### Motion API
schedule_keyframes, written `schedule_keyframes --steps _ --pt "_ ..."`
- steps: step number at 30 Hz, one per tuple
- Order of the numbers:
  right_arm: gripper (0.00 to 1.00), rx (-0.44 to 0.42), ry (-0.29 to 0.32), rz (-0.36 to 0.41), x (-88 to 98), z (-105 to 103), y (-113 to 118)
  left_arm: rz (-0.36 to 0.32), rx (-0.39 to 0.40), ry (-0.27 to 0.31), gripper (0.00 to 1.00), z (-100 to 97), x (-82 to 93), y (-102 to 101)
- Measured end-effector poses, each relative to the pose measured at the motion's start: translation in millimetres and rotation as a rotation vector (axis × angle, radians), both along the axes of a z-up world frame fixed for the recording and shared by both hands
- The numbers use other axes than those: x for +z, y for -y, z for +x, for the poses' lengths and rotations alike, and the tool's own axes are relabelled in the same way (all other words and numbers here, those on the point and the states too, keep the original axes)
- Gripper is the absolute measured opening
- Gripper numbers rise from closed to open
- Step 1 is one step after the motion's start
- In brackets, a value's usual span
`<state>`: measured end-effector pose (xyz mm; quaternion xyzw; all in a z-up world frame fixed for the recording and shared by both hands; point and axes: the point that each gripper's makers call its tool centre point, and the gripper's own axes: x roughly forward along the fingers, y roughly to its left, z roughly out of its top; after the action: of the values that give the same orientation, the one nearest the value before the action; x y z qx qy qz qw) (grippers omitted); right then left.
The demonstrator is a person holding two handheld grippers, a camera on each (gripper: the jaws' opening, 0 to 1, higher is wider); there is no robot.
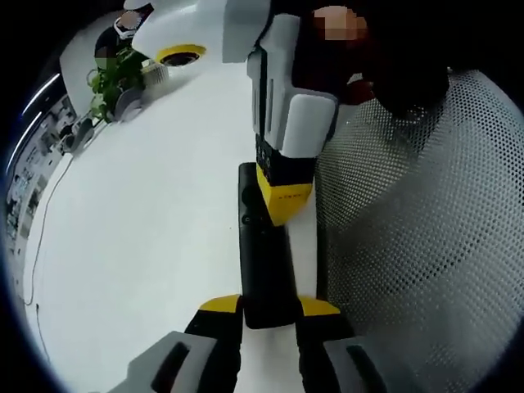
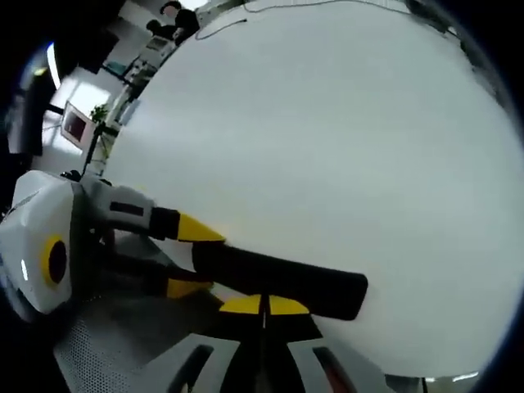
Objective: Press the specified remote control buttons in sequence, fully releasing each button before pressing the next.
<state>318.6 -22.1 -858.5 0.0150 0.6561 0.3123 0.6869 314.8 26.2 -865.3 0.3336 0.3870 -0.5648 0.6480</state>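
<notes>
A long black remote control (image 1: 262,246) lies between my left gripper's (image 1: 268,307) yellow-tipped jaws, which are shut on its near end. From above, my right gripper (image 1: 282,201) comes down with its yellow tips on the remote's upper face. In the right gripper view my own jaws (image 2: 264,305) are shut, tips together, touching the side of the remote (image 2: 286,282). The left gripper (image 2: 192,258) reaches in from the left and clamps the remote's other end. The buttons are too dark to make out.
A white table (image 1: 147,229) spreads out to the left and ahead. A grey perforated mesh surface (image 1: 426,229) lies along the right. A green plant (image 1: 110,78) and a thin cable (image 1: 41,221) sit near the table's far left edge.
</notes>
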Motion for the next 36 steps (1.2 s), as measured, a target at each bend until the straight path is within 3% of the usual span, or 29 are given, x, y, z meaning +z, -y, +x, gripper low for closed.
schedule_keyframes --steps 4,7,13,22,23,24,26,36 --pt "0.0 -0.036 -0.022 0.04 1.4 2.3 -2.4 -0.011 -0.002 0.006 0.25 0.6 0.1 -0.2" --pt "0.0 -0.078 -0.02 0.114 9.3 8.0 -9.3 -0.009 -0.011 0.001 0.25 1.1 0.1 0.1" --pt "0.0 -0.111 -0.009 0.184 11.8 12.0 -16.1 -0.009 -0.015 0.0 0.25 0.4 0.1 0.9" --pt "0.0 -0.06 -0.001 0.139 5.4 6.2 -16.1 -0.005 -0.016 -0.004 0.25 -0.5 0.0 0.4" --pt "0.0 -0.051 0.009 0.133 5.3 6.0 -16.2 -0.005 -0.013 -0.005 0.25 -0.6 0.0 0.4" --pt "0.0 -0.032 0.061 0.118 2.5 10.8 -15.9 -0.006 -0.012 -0.005 0.25 -0.6 0.1 0.5" --pt "0.0 -0.033 0.037 0.11 4.0 7.9 -17.2 -0.005 -0.01 -0.004 0.25 -0.3 0.3 1.0" --pt "0.0 -0.057 0.038 0.091 3.3 9.2 -15.9 -0.001 -0.009 -0.003 0.25 -0.3 0.3 1.3"
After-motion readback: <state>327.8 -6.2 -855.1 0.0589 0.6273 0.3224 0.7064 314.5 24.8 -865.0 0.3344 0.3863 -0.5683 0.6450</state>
